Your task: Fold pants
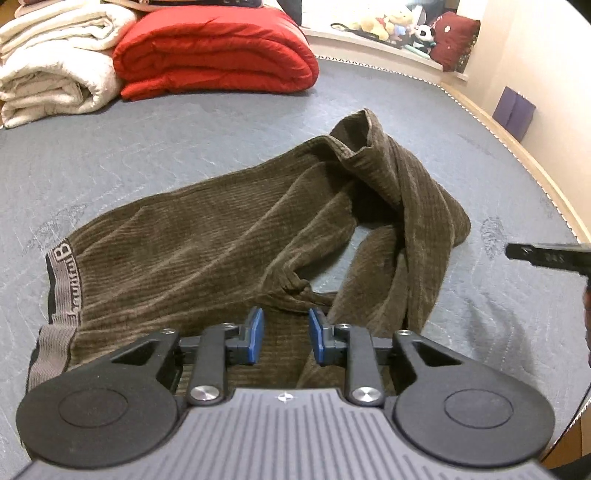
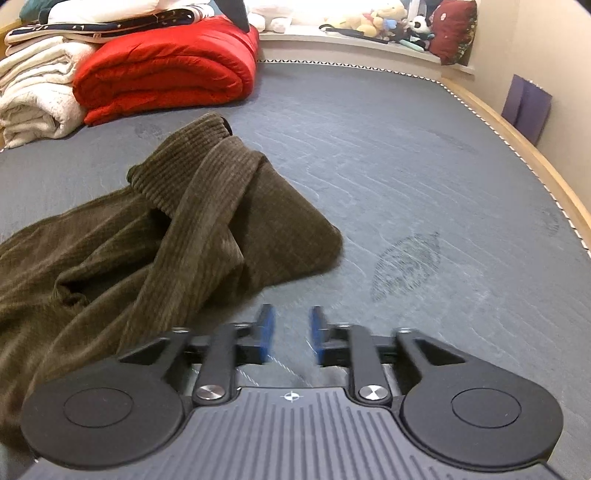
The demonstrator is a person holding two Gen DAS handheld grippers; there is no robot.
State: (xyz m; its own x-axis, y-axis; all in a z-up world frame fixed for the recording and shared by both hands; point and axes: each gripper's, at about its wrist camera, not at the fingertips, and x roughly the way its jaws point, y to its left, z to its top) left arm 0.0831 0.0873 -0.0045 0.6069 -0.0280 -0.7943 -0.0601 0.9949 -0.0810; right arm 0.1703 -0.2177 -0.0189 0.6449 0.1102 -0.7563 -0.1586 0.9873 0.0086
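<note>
Olive-brown corduroy pants (image 1: 229, 236) lie crumpled on the grey mattress (image 1: 184, 136), waistband (image 1: 61, 284) with lettering at the left, legs twisted and bunched to the right. My left gripper (image 1: 286, 332) is open and empty, hovering over the near edge of the pants by the crotch. In the right wrist view the bunched legs (image 2: 207, 221) lie left of centre. My right gripper (image 2: 290, 332) is open and empty above bare mattress (image 2: 406, 184), just right of the leg ends. The tip of the right gripper shows at the right edge of the left wrist view (image 1: 543, 254).
A folded red quilt (image 1: 218, 55) and rolled white blankets (image 1: 51, 70) lie at the far left of the mattress. A ledge with plush toys (image 1: 388, 26) and a dark red cushion (image 1: 454, 40) runs behind. The wooden bed edge (image 1: 535, 166) curves along the right, near a purple item (image 1: 515, 110).
</note>
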